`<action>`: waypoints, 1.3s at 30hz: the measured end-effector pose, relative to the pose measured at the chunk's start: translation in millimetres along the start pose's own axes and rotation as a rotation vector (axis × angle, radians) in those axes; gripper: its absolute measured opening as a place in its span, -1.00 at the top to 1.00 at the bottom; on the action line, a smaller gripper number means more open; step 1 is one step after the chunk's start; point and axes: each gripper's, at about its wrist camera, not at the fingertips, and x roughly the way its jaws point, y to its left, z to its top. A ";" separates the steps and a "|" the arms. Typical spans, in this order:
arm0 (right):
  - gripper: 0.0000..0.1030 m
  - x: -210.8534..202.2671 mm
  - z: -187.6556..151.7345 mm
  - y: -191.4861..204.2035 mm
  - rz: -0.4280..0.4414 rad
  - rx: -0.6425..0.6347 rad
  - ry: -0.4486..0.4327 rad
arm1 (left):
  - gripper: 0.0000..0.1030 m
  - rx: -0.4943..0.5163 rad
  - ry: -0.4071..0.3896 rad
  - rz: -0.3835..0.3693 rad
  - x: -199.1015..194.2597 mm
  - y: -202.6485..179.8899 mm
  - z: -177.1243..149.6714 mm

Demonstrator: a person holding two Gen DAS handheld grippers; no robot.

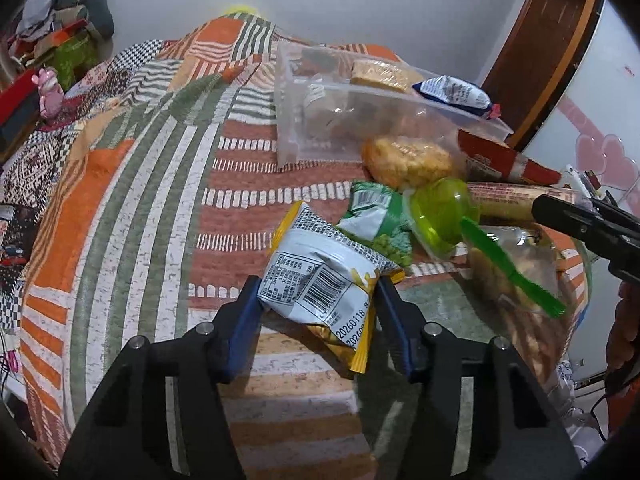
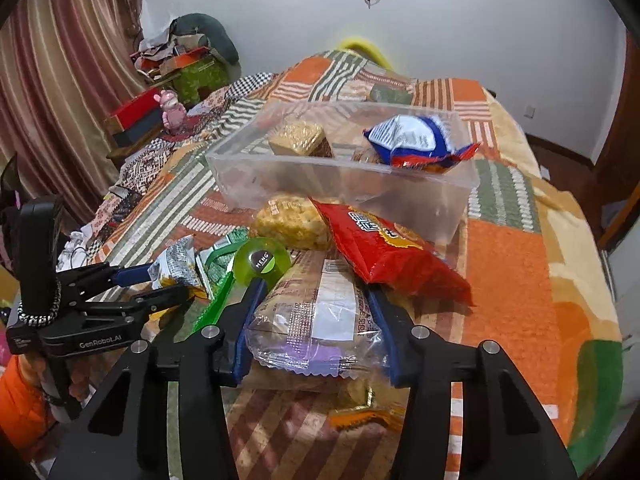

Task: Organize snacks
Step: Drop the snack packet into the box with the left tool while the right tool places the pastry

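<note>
Your red snack bag [image 2: 394, 258] covers the far end of the clear cracker pack [image 2: 320, 316]. The clear box [image 2: 340, 184] blurs whatever lies low inside. The small print on the white-and-yellow packet [image 1: 320, 276] is too small to read.

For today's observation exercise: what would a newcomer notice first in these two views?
Probably the heap of snacks on the orange patchwork bedspread. The left gripper is closed on a white-and-yellow barcoded packet, the right gripper on a long clear-wrapped biscuit pack. Behind them stands a clear plastic bin, partly filled.
</note>
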 end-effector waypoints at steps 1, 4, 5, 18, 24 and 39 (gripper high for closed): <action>0.12 -2.1 0.5 -0.8 -0.001 -0.001 -0.007 | -0.09 0.006 -0.008 0.002 -3.3 -2.6 0.1; 0.14 -14.0 3.6 -2.8 0.016 0.009 -0.033 | -0.09 0.021 -0.040 0.001 -15.7 -10.4 3.6; 0.14 -18.5 4.6 -3.1 0.022 0.012 -0.043 | -0.09 0.024 -0.050 -0.002 -20.2 -12.9 5.8; 0.14 -59.1 31.8 0.5 0.033 -0.013 -0.190 | -0.09 0.072 -0.192 -0.011 -66.9 -36.6 48.4; 0.14 -62.5 50.7 -5.5 0.012 -0.019 -0.241 | -0.09 0.092 -0.227 -0.002 -67.6 -42.9 70.5; 0.14 -13.5 102.7 -25.5 -0.052 -0.013 -0.237 | -0.09 0.105 -0.225 0.041 -19.5 -37.8 140.5</action>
